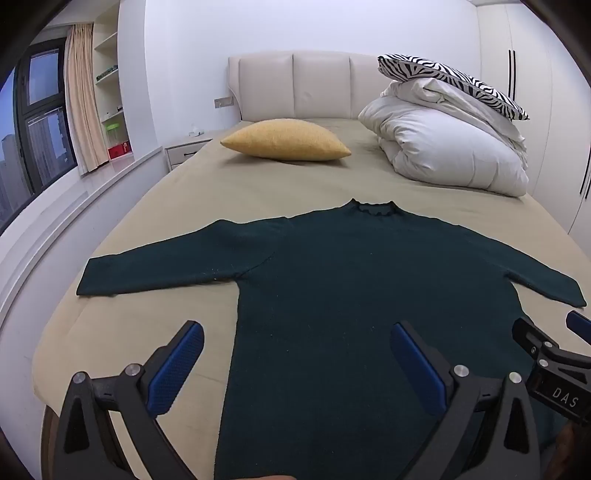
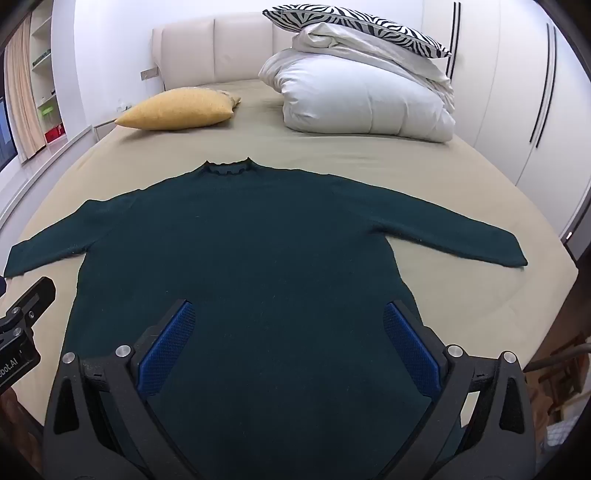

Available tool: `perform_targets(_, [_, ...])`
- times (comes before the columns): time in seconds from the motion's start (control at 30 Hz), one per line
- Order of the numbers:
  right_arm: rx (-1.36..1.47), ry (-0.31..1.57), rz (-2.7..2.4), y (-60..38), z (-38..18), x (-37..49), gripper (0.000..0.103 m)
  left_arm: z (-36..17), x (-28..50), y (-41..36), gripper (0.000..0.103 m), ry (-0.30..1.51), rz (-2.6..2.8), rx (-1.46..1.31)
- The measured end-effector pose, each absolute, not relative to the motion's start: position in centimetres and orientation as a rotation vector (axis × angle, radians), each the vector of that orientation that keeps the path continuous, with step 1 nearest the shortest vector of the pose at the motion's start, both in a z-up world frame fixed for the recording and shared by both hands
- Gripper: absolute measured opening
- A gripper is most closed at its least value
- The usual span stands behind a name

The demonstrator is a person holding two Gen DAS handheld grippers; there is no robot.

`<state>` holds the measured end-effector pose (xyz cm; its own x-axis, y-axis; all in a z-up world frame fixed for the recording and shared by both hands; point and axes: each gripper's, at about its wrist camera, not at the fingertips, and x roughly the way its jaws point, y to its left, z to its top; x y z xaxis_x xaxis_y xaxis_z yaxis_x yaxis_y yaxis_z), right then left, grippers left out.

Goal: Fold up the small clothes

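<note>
Bed (image 1: 184,206) holds one sweater (image 1: 332,277), two pillows; both grippers' jaws spread, empty.

A wide bed (image 1: 177,206) with a beige sheet fills the room, its padded cream headboard (image 1: 295,85) against a plain white far wall (image 1: 295,26). On the far left, a window (image 1: 40,122) shows city towers in dusk light, with a pale curtain (image 1: 81,96) and open shelves (image 1: 109,74) beside it. A low nightstand (image 1: 184,149) sits left of the bed. White wardrobe doors (image 2: 517,92) line the right side.
</note>
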<state>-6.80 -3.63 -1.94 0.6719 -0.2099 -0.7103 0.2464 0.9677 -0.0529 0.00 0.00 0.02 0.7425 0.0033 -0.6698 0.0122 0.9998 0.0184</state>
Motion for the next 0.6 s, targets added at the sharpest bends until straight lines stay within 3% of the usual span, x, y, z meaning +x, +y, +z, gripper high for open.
perform_targets(0.6, [0.042, 0.8, -0.257, -3.39, -2.03, -6.92, 0.103, -0.39, -0.01, -0.38, 0.103, 0.733, -0.001, 0.033])
